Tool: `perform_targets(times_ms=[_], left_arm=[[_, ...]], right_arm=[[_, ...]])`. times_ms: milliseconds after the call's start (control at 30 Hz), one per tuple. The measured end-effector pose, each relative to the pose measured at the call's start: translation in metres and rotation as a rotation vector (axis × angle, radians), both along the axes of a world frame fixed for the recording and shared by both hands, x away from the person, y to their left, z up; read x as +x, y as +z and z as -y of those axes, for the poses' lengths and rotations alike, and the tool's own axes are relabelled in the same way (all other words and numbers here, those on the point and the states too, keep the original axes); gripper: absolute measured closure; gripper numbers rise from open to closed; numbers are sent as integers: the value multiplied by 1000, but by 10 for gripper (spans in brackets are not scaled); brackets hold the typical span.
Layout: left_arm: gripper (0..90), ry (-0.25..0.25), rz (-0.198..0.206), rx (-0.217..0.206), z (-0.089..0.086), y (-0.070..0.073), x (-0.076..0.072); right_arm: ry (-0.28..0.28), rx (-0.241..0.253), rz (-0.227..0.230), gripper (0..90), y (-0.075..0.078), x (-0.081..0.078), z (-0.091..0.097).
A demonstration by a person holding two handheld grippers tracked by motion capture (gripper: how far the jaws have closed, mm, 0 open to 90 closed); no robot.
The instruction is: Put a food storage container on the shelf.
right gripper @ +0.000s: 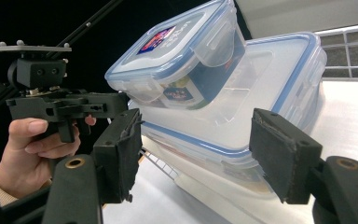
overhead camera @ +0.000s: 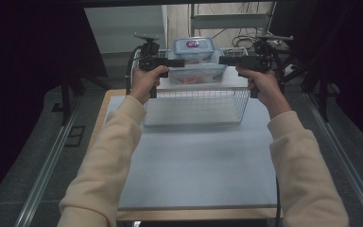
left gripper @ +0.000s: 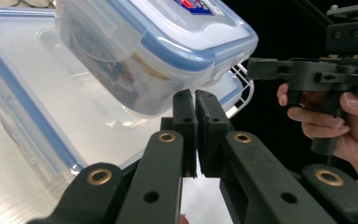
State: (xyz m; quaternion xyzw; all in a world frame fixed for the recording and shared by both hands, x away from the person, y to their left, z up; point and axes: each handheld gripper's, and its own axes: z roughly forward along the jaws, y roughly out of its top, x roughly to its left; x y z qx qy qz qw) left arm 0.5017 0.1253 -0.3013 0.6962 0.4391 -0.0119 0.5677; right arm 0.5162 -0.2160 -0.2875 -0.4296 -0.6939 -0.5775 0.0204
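Containers of clear plastic with blue-rimmed snap lids sit stacked on the shelf behind the wire basket [overhead camera: 196,106] at the far edge of the worktop [overhead camera: 198,161] — the small box [overhead camera: 194,48] rests tilted on the large flat box [overhead camera: 197,73]. Both appear rigid, smooth-walled and likely slippery; contents show through, so some weight is to be expected. The firmest hold would probably be across the lid rim or the latch tabs, not the bare walls. The left gripper [left gripper: 195,100] is clenched with nothing between its pads, just beside the large box's corner. The right gripper [right gripper: 196,140] stands released, its jaws either side of the large box's end without touching. The gripper views reveal the labels and latches — the high view gives the basket and layout.
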Motion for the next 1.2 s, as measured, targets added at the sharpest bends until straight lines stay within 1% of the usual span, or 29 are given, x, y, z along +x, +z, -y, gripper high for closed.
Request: perform_targets(times_ms=[333,433,500,533,633,667,700,800,833,933,967,1000,1033,1067,1100,1200], left_arm=[[874,-1,-6,2,0,-1,3],[875,1,-6,-3,-2,-1,0],[878,-4,1,-2,-4,0,-4],[880,-7,7,-2,-5,1,-7],[883,-20,24,11,-10,2,-19],[885,-16,24,2,-11,2,-23],[887,-15,27,6,-13,1,-28],[891,-4,25,-5,-19,-3,-42],[893,-7,34,3,-21,-5,-46],[894,-14,36,4,-25,-12,-58],[894,-17,35,4,-26,-15,-62],[895,-18,34,-2,-28,-17,-66],[895,-23,37,-5,-29,-20,-70],[895,-25,37,-6,-30,-23,-74],[895,-24,38,-4,-31,-26,-78],[894,-32,33,-8,-34,-37,-90]], right_arm=[[10,-3,1,341,-1,0,-1],[13,-1,-3,339,-2,0,-1],[16,1,-2,339,-3,-2,0],[16,3,-4,339,-2,-4,1],[19,4,9,338,-3,-6,1],[20,4,14,338,-4,-8,2],[23,2,17,338,-5,-10,3],[31,0,20,336,-7,-17,4],[33,0,23,337,-7,-20,4],[42,-6,30,336,-10,-27,7],[43,-2,33,336,-12,-29,8],[46,10,36,336,-15,-35,11],[46,10,36,336,-15,-35,11],[51,22,39,336,-19,-42,14],[51,22,39,336,-19,-42,14],[62,42,38,335,-26,-52,19]])
